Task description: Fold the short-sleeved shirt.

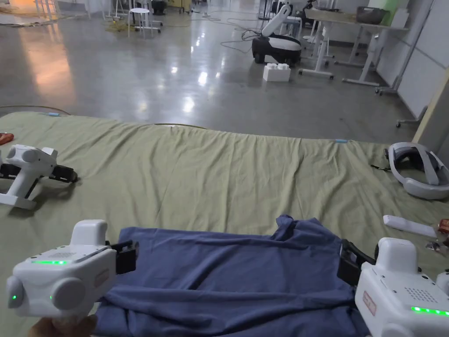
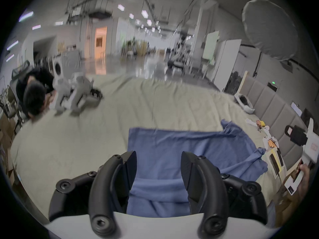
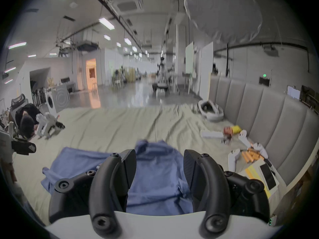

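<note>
A blue shirt [image 1: 228, 281] lies rumpled on the near part of a green sheet [image 1: 219, 171], its far edge folded flat and one bunched corner sticking up toward the right. The left gripper [image 1: 127, 256] hangs over the shirt's left edge and the right gripper [image 1: 348, 263] over its right edge, each with its jaws spread wide and nothing between them. A spare gripper [image 1: 26, 173] rests at the far left of the sheet, and a white headset [image 1: 418, 171] sits at the far right.
</note>
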The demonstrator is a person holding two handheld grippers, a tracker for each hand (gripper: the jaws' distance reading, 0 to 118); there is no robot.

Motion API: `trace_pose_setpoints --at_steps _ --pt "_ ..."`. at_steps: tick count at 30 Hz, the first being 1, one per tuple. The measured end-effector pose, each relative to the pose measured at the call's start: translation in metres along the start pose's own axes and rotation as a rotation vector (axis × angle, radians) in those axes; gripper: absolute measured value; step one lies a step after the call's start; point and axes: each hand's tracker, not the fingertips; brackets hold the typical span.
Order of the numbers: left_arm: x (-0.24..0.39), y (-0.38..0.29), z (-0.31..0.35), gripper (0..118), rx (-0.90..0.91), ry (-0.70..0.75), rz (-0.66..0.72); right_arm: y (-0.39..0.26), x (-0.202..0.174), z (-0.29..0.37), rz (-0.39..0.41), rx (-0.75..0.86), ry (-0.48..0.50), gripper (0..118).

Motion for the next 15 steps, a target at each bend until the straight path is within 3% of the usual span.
trace_pose_setpoints --at_steps 5,6,8,9,11,12,15 --pt "0.031 -0.004 0.035 61 0.234 0.050 -0.064 0.013 -0.035 0.042 -0.035 0.207 -0.009 58" --pt "0.037 -0.003 0.040 57 0.252 0.055 -0.085 0.015 -0.040 0.047 -0.038 0.228 -0.005 48" --pt "0.052 -0.003 0.054 25 0.305 0.087 -0.131 0.018 -0.052 0.054 -0.017 0.250 -0.018 27" --pt "0.058 -0.003 0.058 18 0.320 0.125 -0.141 0.018 -0.055 0.055 -0.012 0.260 -0.030 23" --pt "0.064 -0.007 0.067 14 0.369 0.102 -0.135 0.020 -0.058 0.057 -0.020 0.263 -0.011 13" --pt "0.064 -0.009 0.068 6 0.379 0.087 -0.135 0.020 -0.061 0.057 -0.020 0.260 -0.012 11" --pt "0.065 -0.014 0.071 2 0.383 0.118 -0.142 0.018 -0.064 0.057 -0.011 0.250 0.022 7"
